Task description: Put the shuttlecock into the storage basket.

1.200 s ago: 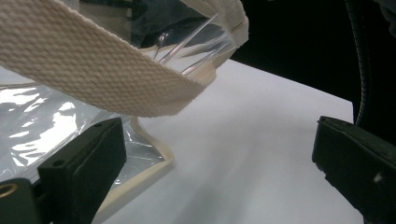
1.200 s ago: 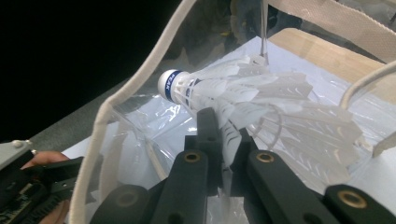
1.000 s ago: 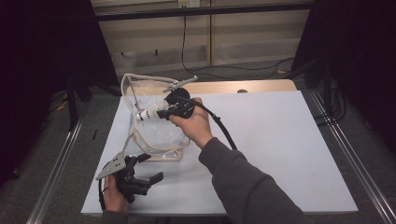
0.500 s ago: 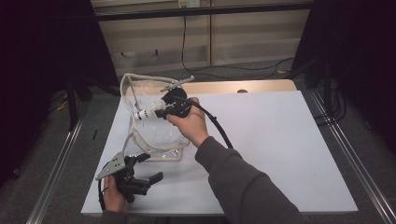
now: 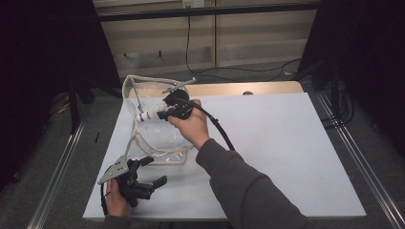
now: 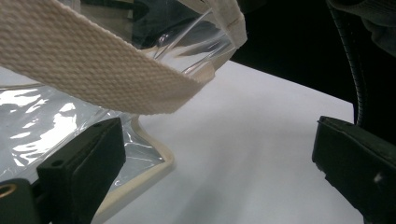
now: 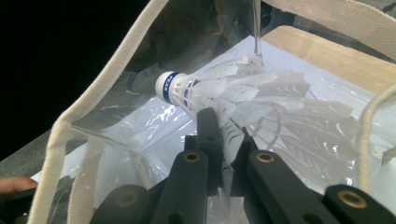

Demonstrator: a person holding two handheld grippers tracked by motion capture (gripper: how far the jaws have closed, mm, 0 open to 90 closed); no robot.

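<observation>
A clear plastic bag [image 5: 157, 138] with cream webbing trim stands open at the left of the white table [image 5: 286, 143]. My right gripper [image 5: 163, 113] is shut on the feathers of a white shuttlecock [image 5: 145, 115], held at the bag's mouth with its cork pointing left. In the right gripper view the shuttlecock [image 7: 224, 93] with its blue band sits inside the bag's rim [image 7: 88, 102], pinched by the right gripper [image 7: 219, 130]. My left gripper [image 5: 154, 171] rests open near the front left edge. In the left gripper view the left gripper [image 6: 215, 172] faces the bag's bottom corner [image 6: 144, 158] under a hanging strap [image 6: 93, 70].
The right gripper's black cable [image 5: 219, 129] trails across the table toward the person's sleeve [image 5: 248, 191]. A wooden strip [image 5: 267, 88] runs behind the white board. Metal rails [image 5: 353, 148] flank the table on both sides.
The right gripper has shifted slightly left with the shuttlecock at the bag's mouth. The left gripper has stayed put.
</observation>
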